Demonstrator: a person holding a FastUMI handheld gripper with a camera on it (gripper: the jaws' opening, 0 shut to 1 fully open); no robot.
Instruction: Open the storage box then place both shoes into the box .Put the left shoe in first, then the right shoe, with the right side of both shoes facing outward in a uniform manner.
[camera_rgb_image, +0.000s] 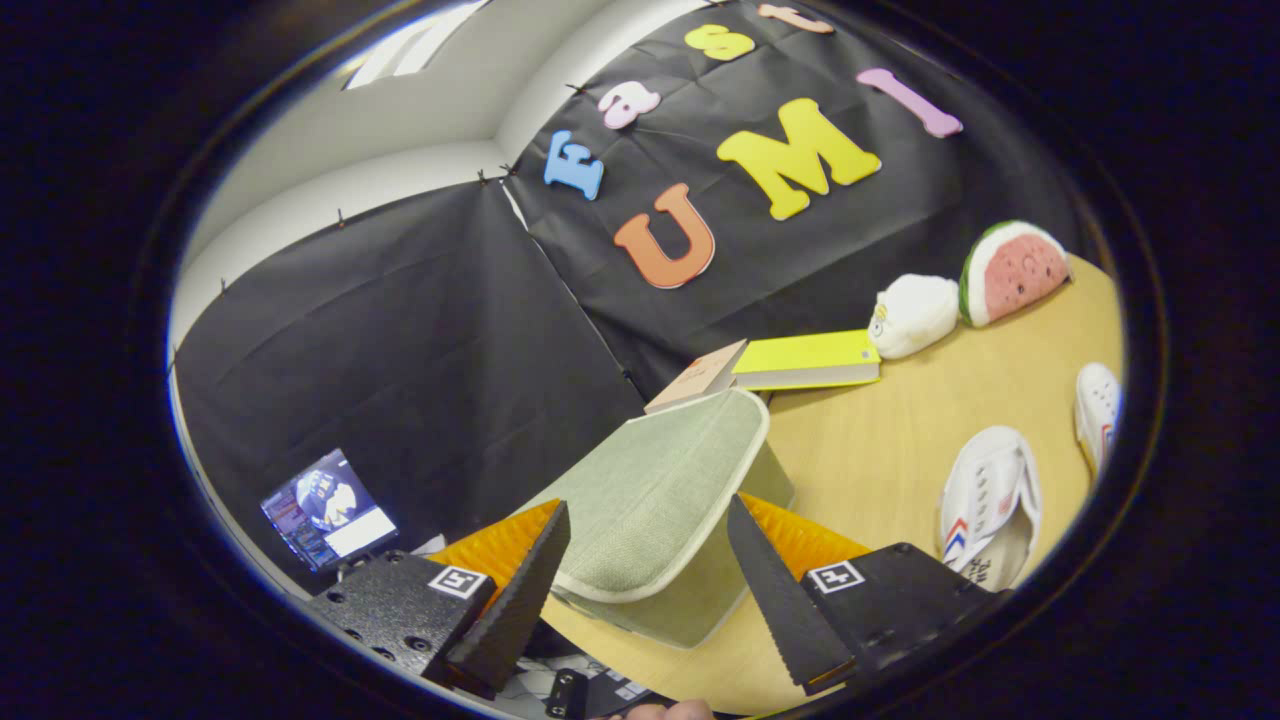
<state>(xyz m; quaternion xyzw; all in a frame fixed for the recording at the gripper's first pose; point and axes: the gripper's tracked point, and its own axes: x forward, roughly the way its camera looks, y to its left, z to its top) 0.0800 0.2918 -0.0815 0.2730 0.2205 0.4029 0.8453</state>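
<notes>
A pale green fabric storage box (715, 605) with cream trim stands on the wooden table just ahead of me. Its lid (650, 480) is tilted up, and the lid's near edge lies between my fingers. My gripper (647, 502) is open, one fingertip (555, 530) at each side of the lid; I cannot tell whether they touch it. To the right of the box a white shoe (985, 510) with red and blue stripes lies on its side. A second white shoe (1097, 410) sits farther right, beyond the first.
Behind the box lie a brown book (700, 378) and a yellow book (810, 360). A white plush (912, 315) and a watermelon plush (1015, 270) rest by the black wall. A small screen (325, 510) glows at the left. Bare table (880, 450) separates box and shoes.
</notes>
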